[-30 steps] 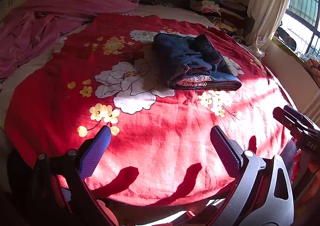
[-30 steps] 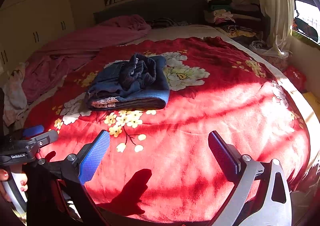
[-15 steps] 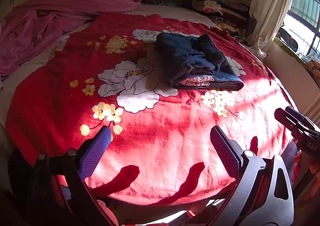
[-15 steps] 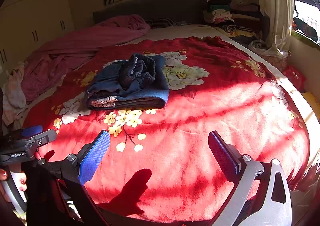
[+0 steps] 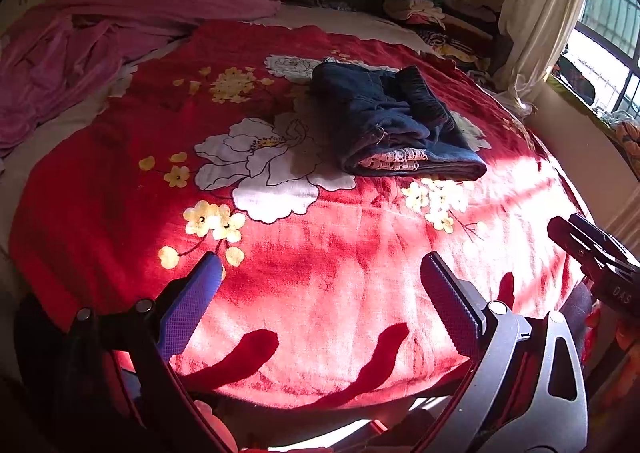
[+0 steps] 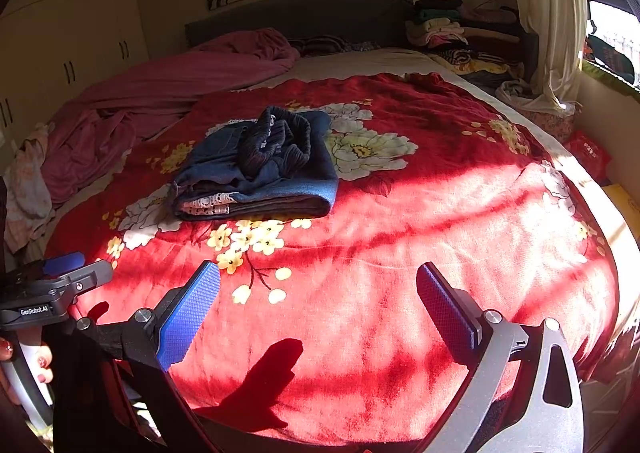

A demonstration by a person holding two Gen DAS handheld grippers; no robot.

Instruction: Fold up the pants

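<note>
Pants (image 5: 396, 133) folded into a thick dark-blue bundle, upper centre of the left wrist view, centre-left in the right wrist view (image 6: 260, 169) — resting on the red floral blanket (image 5: 320, 253), lace trim showing at the near edge, ribbed waistband bunched on top. Left gripper (image 5: 320, 293) low in frame, spread wide, holding nothing. Right gripper (image 6: 318, 297) likewise wide apart and empty, well short of the bundle. Folding judged essentially finished. To finish well: approach low and level, press the bunched waistband flat, square the near edge — no dragging across the plush blanket, or the layers may slide apart. Pink bedding (image 5: 120, 21) at upper left, well clear.
</note>
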